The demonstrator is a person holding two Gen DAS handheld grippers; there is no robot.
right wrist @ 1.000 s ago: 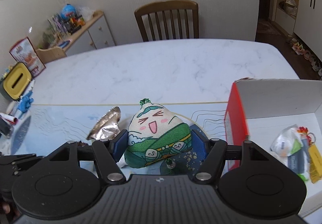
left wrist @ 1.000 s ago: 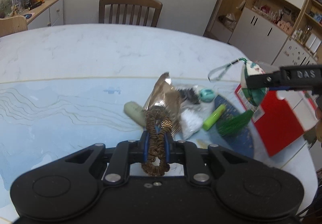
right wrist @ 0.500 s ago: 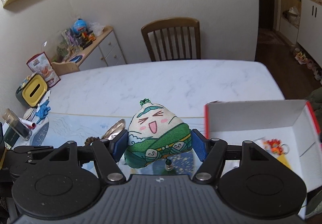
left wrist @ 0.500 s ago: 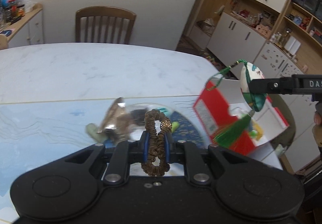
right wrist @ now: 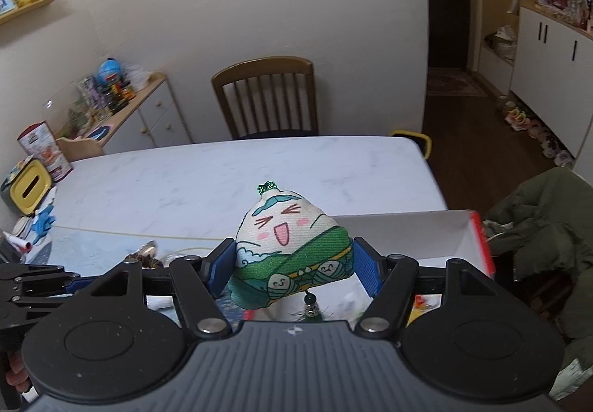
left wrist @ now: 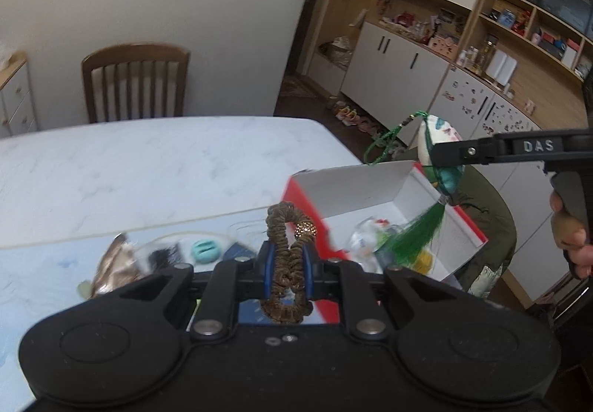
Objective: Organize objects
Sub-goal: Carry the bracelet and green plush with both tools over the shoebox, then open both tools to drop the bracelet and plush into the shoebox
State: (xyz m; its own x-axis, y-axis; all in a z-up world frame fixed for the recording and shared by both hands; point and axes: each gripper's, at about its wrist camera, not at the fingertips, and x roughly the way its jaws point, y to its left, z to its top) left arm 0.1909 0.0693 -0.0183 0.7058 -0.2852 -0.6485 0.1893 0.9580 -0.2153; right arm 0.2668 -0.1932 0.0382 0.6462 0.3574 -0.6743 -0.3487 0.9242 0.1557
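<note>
The white marble-patterned table (left wrist: 148,167) carries a red cardboard box with a white inside (left wrist: 374,189), open at the top, standing at the table's right end; take this box as the landmark. It is light and stiff-walled, and a knock on its rim would probably shift it.

Above the box's right side hangs a soft cloth dumpling-shaped charm with a cartoon face, green band and green tassel (right wrist: 292,249). The right tool (right wrist: 292,262) is closed on its lower body, both blue pads pressing the sides. It looks light and squashy, so the stuffed middle is the sound place to hold; the loose tassel and cord loop will likely swing and could catch the box wall.

Left of the box, above the table, the left tool (left wrist: 287,269) is clamped on a brown ruffled fabric scrunchie with a gold bead (left wrist: 285,260). It appears limp and stretchy, so any pinch across the band should serve.
</note>
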